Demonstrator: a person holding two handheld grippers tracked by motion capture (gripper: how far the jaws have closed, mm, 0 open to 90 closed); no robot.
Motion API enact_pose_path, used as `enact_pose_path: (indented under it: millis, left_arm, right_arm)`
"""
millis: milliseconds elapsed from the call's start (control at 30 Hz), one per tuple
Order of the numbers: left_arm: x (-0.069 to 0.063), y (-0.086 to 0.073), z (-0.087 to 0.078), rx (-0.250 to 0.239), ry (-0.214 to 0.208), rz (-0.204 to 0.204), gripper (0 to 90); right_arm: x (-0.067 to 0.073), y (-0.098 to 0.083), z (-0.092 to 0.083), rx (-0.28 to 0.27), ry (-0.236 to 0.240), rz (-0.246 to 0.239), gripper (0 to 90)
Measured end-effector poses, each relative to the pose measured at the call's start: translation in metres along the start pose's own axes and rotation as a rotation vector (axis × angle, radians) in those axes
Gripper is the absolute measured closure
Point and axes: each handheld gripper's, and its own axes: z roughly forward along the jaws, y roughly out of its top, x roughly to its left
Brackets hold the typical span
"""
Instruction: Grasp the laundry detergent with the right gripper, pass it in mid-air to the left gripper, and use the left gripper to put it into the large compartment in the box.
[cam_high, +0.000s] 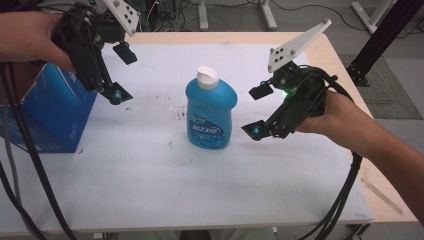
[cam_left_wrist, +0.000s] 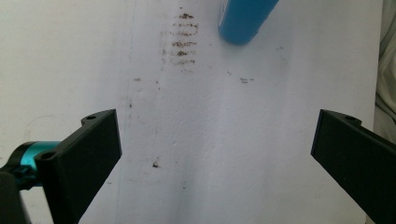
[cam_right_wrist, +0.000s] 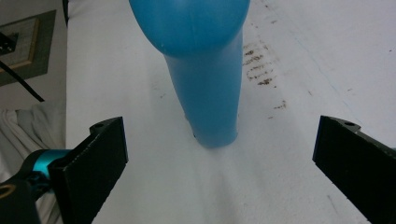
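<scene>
The blue detergent bottle (cam_high: 210, 112) stands upright mid-table on the white mat (cam_high: 150, 170). The right gripper (cam_high: 260, 111) hovers just beside it, jaws spread wide; the left gripper (cam_high: 122, 74), also spread, hangs well apart.

The blue bottle (cam_high: 210, 112) bears a label — its lettering is unreadable.

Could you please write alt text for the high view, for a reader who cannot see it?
A blue bottle with a white cap stands upright in the middle of a white table. The right gripper, open, is close beside it; the left gripper, open, is raised near a blue box at the left edge.
</scene>
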Motion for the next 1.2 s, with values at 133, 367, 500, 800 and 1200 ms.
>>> enact_pose_path:
  millis: [133, 367, 500, 800, 1200]
  left_arm:
    - [0.000, 0.000, 0.001, -0.004, -0.002, 0.000, 1.7]
    - [0.001, 0.000, 0.003, -0.004, -0.003, 0.002, 1.7]
    - [0.001, -0.001, 0.004, -0.007, -0.004, -0.004, 1.7]
    - [0.002, -0.002, 0.005, -0.005, -0.005, -0.007, 1.7]
    - [0.002, -0.003, 0.005, -0.006, -0.006, -0.008, 1.7]
  right_arm:
    - [0.000, -0.007, 0.004, -0.025, 0.000, 0.004, 2.5]
    - [-0.002, -0.015, 0.014, -0.049, 0.020, 0.015, 2.5]
    - [-0.004, -0.017, 0.022, -0.083, 0.023, 0.018, 2.5]
    - [-0.005, -0.013, 0.034, -0.126, 0.026, 0.009, 2.5]
    - [-0.001, -0.007, 0.051, -0.172, 0.054, 0.003, 2.5]
